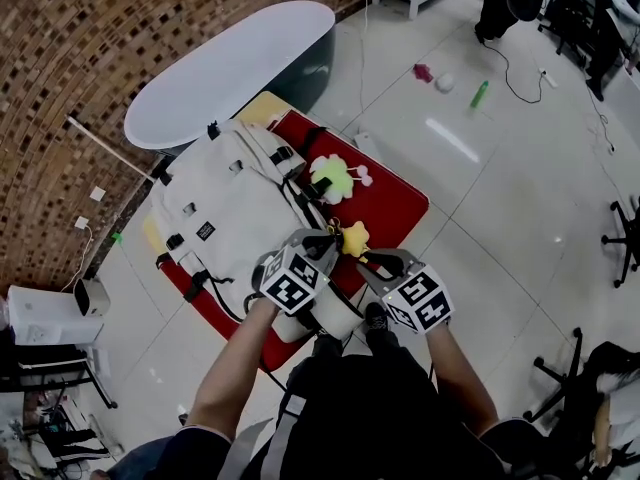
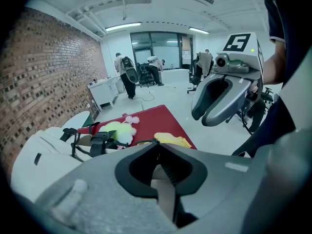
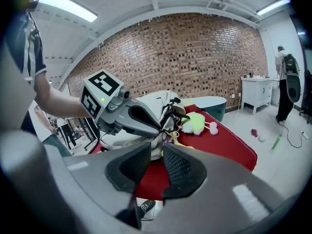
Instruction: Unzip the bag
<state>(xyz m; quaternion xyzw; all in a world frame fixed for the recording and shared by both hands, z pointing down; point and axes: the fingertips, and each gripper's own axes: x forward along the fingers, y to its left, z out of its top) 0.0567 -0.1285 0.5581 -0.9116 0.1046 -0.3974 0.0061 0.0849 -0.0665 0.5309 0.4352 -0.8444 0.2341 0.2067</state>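
Lying flat on the red surface, one cream bag covers its left part, with a white tub just beside it. One small black label sits on the bag's front; its print is too small to read. Two charms lie by the bag's near end: one green plush with two pink pompoms, and one yellow star.

Two claws meet at that end. The left claw is pressed together on a pale strip of the bag, close to a black buckle. The right claw stands slightly spread with nothing between its jaws, just beside the left one and near the star. The left marker cube and the right marker cube show black-and-white squares only.

Three small things lie on the floor: one pink lump, one white ball, one green bottle.
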